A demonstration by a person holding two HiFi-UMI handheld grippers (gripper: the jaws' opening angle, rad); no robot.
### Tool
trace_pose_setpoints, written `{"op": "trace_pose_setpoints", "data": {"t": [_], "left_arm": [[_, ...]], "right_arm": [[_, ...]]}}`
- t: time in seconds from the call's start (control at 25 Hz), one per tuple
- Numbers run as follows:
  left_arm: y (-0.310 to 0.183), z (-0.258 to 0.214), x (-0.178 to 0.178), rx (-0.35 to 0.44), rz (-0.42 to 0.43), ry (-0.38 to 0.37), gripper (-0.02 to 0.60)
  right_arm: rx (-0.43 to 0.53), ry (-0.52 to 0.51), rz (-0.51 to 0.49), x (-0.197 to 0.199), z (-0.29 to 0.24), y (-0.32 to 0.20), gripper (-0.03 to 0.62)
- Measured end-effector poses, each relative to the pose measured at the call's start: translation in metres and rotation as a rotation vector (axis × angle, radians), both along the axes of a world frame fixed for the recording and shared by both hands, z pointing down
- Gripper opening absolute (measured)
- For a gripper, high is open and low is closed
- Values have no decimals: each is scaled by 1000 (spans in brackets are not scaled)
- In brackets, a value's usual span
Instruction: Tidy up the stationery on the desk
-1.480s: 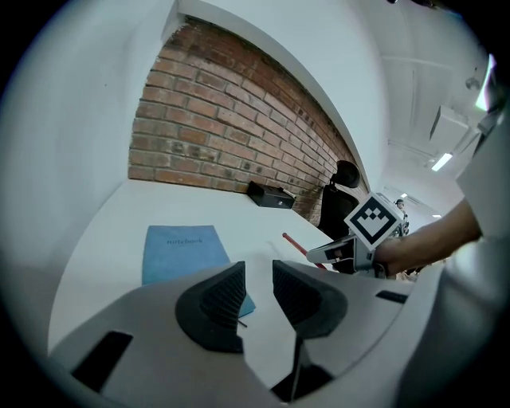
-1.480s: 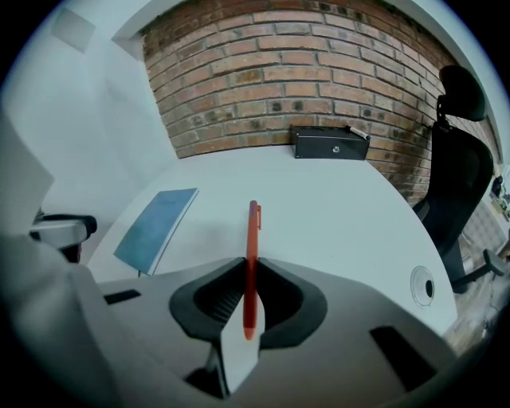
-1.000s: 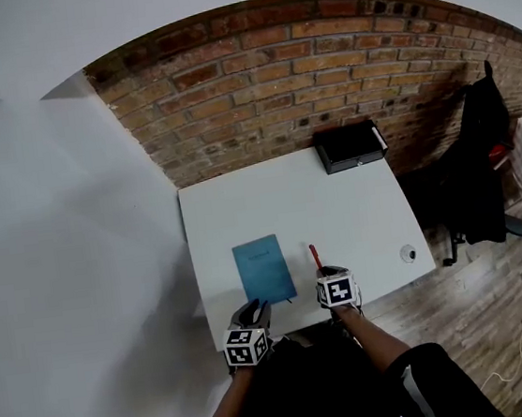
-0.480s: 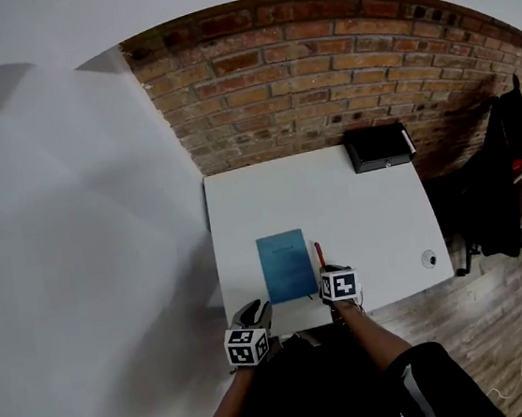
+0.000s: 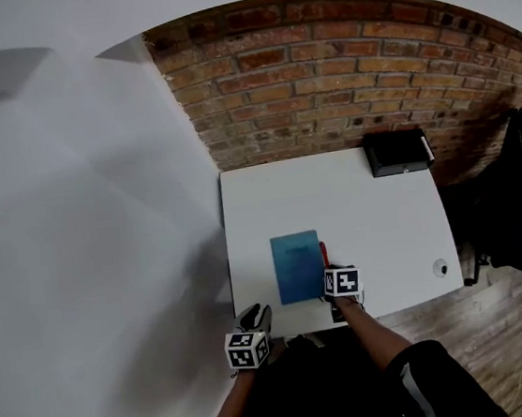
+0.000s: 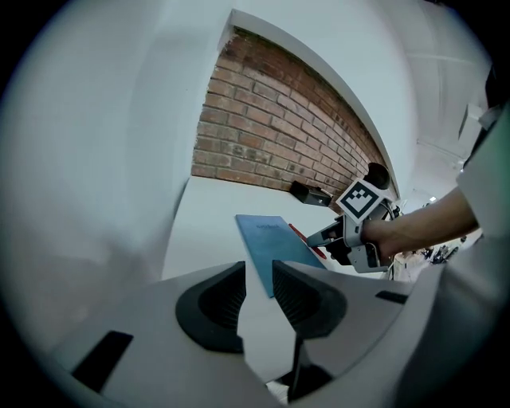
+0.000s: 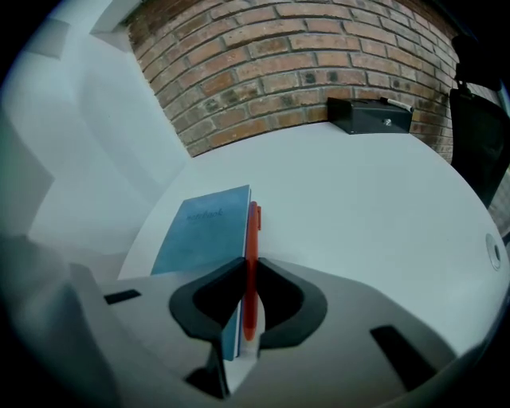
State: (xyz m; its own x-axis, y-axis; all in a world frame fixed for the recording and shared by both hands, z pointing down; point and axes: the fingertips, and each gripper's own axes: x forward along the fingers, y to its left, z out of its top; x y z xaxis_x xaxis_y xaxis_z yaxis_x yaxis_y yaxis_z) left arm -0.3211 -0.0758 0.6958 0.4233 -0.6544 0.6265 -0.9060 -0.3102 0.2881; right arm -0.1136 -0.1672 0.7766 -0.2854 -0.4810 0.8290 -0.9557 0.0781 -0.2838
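Gripping a red pen (image 7: 252,239) near its lower end, the right tool (image 7: 249,280) has both jaws pressed against the barrel. The pen runs along the right edge of a blue notebook (image 7: 203,227), just beside it, close to the near edge of the white surface (image 7: 358,199). The left tool (image 6: 259,293) hangs off the surface's near left corner, jaws a narrow gap apart with nothing between them. A black box (image 7: 370,116) sits at the far right corner, against the brick wall (image 7: 303,56).
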Motion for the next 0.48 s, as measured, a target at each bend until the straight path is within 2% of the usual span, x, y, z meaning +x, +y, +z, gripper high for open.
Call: {"op": "trace_pose_setpoints", "data": {"t": [0.48], "left_arm": [[-6, 9, -5, -22, -1, 0, 117]], "right_arm": [[-4, -29, -10, -2, 6, -1, 64]]}}
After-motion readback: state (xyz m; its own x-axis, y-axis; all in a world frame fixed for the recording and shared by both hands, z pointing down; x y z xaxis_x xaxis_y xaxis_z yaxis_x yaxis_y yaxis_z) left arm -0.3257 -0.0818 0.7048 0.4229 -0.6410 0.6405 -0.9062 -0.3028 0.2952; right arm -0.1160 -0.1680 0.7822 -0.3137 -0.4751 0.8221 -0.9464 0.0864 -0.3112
